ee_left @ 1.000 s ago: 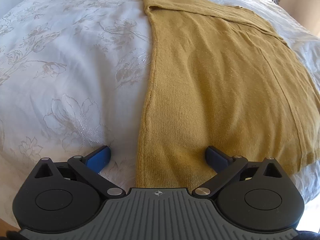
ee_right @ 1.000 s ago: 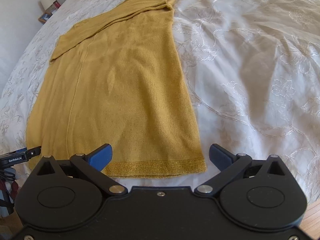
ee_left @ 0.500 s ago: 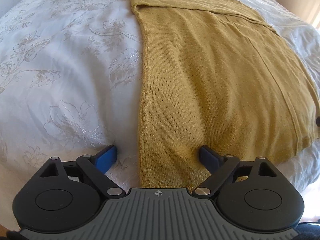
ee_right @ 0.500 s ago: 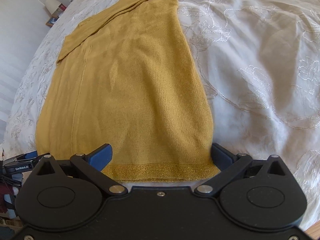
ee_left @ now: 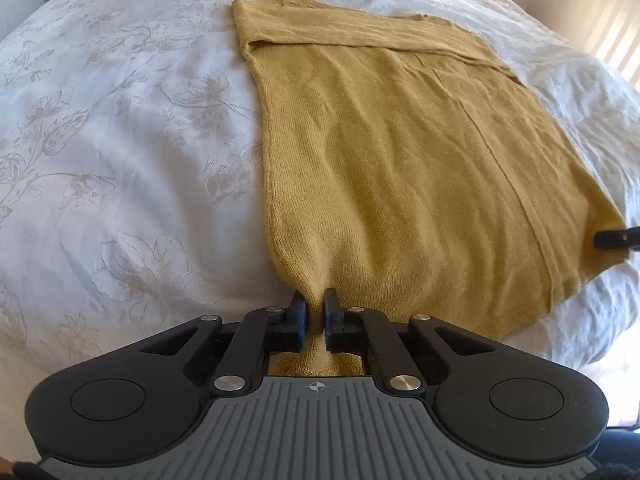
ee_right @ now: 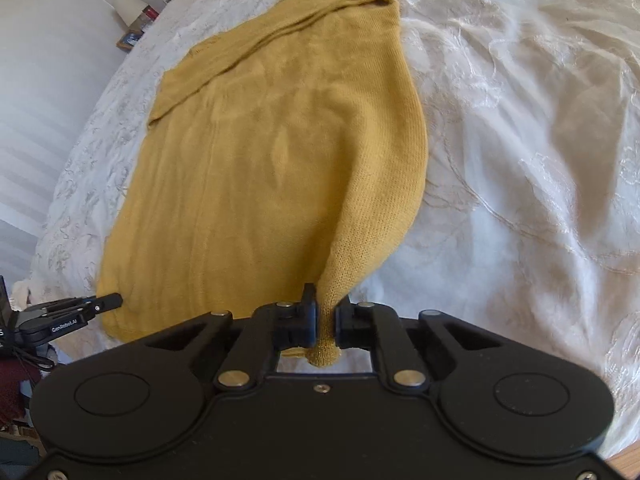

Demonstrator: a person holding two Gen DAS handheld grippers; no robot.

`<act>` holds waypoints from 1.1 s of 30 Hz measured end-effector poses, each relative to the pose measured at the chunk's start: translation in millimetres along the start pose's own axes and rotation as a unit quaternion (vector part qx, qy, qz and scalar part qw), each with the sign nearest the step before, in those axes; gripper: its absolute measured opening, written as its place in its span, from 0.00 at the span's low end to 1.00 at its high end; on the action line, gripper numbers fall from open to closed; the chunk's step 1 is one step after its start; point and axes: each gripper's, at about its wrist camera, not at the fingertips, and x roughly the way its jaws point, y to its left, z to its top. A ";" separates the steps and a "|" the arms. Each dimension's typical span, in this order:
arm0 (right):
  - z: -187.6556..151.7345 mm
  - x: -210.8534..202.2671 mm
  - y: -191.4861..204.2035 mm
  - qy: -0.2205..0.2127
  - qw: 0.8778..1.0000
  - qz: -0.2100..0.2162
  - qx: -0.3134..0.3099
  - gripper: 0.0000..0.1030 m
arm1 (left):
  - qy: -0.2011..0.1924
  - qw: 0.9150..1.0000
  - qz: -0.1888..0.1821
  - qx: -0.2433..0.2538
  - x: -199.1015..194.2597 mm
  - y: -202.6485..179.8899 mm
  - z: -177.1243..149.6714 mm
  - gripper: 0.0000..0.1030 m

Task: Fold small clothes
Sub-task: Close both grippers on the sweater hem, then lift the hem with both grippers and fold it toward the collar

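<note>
A mustard-yellow knit garment lies flat on the bed, its sleeve folded across the far end. My left gripper is shut on the near left corner of the hem, and the fabric puckers between the pads. In the right wrist view, my right gripper has its jaws closing on the near right corner of the same garment, with a bunch of knit pinched between the pads and slightly raised. Each gripper shows in the other's view: the right gripper at the hem's right corner, the left gripper at its left corner.
A white bedspread with a pale flower pattern covers the whole bed and is wrinkled on the right side. A lamp and small items stand on a stand beyond the far left corner. Wood floor shows at the lower right.
Both grippers stood wide open over the hem corners before. Now both have closed on the fabric, and the corners are gathered into folds.
</note>
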 end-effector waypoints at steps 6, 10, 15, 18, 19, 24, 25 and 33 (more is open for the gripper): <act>24.8 -29.6 3.1 -0.051 0.998 0.034 0.006 0.15 | -0.051 0.997 -0.022 -0.061 -24.2 9.0 28.1 0.05; 48.6 -40.4 1.0 -0.076 0.996 0.048 0.009 0.15 | -0.085 0.993 -0.023 -0.078 -34.3 6.4 60.6 0.05; 91.0 -40.3 -0.7 -0.105 0.992 0.063 0.014 0.15 | -0.125 0.987 -0.019 -0.098 -38.8 4.2 107.5 0.05; 122.4 -36.8 -6.2 -0.119 0.990 0.079 0.016 0.16 | -0.144 0.983 -0.015 -0.113 -36.5 3.4 137.1 0.05; 133.9 -34.6 -7.6 -0.123 0.989 0.082 0.012 0.15 | -0.150 0.982 -0.012 -0.116 -34.6 3.0 146.8 0.05; 187.8 -16.9 -11.3 -0.130 0.987 0.095 -0.001 0.16 | -0.168 0.978 0.010 -0.121 -22.0 0.2 189.7 0.05; 198.1 -12.6 -11.3 -0.129 0.987 0.099 -0.004 0.15 | -0.170 0.978 0.014 -0.120 -18.6 -0.6 196.9 0.05; 248.0 28.3 -11.0 -0.118 0.989 0.092 -0.004 0.16 | -0.160 0.979 0.031 -0.124 15.5 10.9 240.3 0.05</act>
